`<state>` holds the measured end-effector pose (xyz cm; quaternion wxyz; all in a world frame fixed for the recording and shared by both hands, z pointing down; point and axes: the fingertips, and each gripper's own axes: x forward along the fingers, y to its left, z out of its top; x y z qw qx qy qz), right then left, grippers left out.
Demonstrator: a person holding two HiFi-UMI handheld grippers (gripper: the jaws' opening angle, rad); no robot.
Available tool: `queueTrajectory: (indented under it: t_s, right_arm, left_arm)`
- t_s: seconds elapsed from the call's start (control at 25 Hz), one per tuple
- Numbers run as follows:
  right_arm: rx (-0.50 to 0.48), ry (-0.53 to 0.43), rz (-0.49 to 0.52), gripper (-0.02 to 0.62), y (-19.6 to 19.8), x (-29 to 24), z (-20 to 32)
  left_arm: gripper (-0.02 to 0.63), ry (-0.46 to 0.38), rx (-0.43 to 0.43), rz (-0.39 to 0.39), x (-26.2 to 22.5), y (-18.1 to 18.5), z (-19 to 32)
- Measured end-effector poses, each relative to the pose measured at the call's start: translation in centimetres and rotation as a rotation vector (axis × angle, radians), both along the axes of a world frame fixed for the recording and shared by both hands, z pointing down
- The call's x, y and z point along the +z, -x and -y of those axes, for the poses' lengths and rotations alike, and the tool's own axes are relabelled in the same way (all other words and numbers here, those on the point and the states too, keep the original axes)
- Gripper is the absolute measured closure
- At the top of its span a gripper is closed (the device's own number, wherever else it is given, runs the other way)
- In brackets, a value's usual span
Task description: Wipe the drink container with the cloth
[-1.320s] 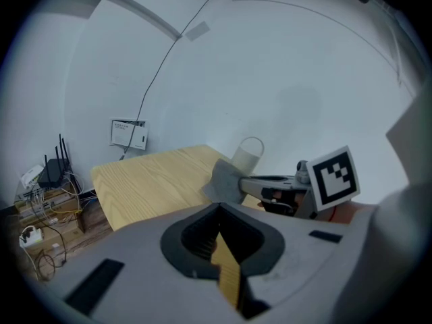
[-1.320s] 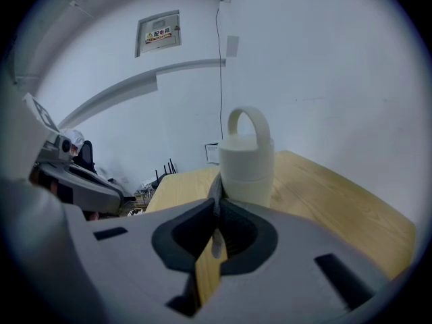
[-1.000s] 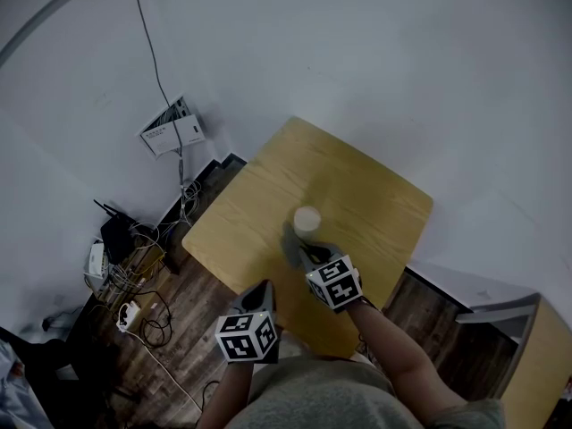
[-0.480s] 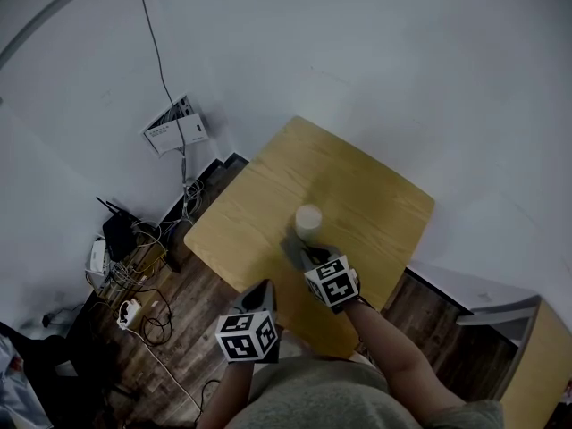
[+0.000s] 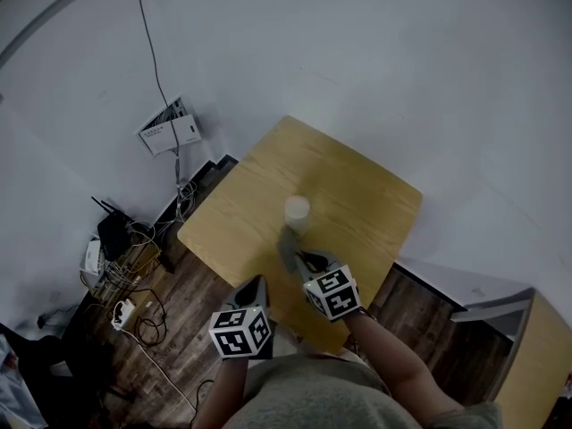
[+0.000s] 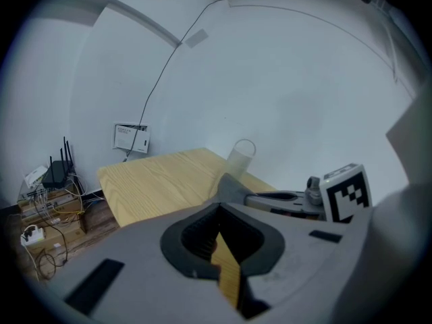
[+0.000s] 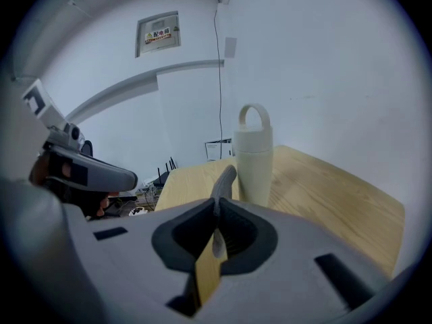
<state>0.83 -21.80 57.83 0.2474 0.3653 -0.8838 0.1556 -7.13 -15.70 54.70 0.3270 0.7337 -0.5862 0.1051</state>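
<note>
The container (image 7: 253, 160) stands unheld on the tabletop (image 5: 357, 195). The cloth (image 7: 225, 181) is pinched in the right tool (image 7: 216, 216); the left tool (image 6: 217, 238) is closed, empty. It could be tipped by a hard wipe.

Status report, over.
Right gripper shut on grey cloth. Left gripper shut, empty. Cloth beside upright white bottle on table. Nothing between.

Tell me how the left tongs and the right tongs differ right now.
The right tongs are shut on the grey cloth; the left tongs are shut on nothing. The right tongs reach over the table, close beside the white drink container; the left tongs hang back at the table's near edge. Both are closed and face the container.
</note>
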Motion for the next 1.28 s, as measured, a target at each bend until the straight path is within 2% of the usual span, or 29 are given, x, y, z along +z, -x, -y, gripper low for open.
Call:
queueTrajectory:
  t_s: [0.12,0.24,0.56,0.96,1.28]
  right_arm:
    - [-0.006,-0.059,-0.011,0.588,-0.4,-1.6,-1.5]
    - [0.013,-0.078,0.029,0.588,-0.6,-3.4,-3.0]
    - [0.146,-0.081,0.137,0.588,-1.9,-6.6,-8.0]
    - [0.257,-0.119,0.168,0.588,-0.7,-9.0,-17.5]
    - [0.32,-0.158,0.198,0.588,-0.4,-10.7,-24.3]
  left_arm:
    - [0.604,-0.009,0.013,0.001,-0.3,-0.2,-0.6]
    - [0.605,-0.017,0.03,-0.002,-0.6,-0.3,-1.3]
    - [0.604,-0.029,0.102,-0.001,-1.5,-0.5,-4.8]
    - [0.604,-0.046,0.21,-0.002,-2.9,0.4,-12.6]
    - [0.604,-0.062,0.229,-0.014,-3.5,2.1,-19.5]
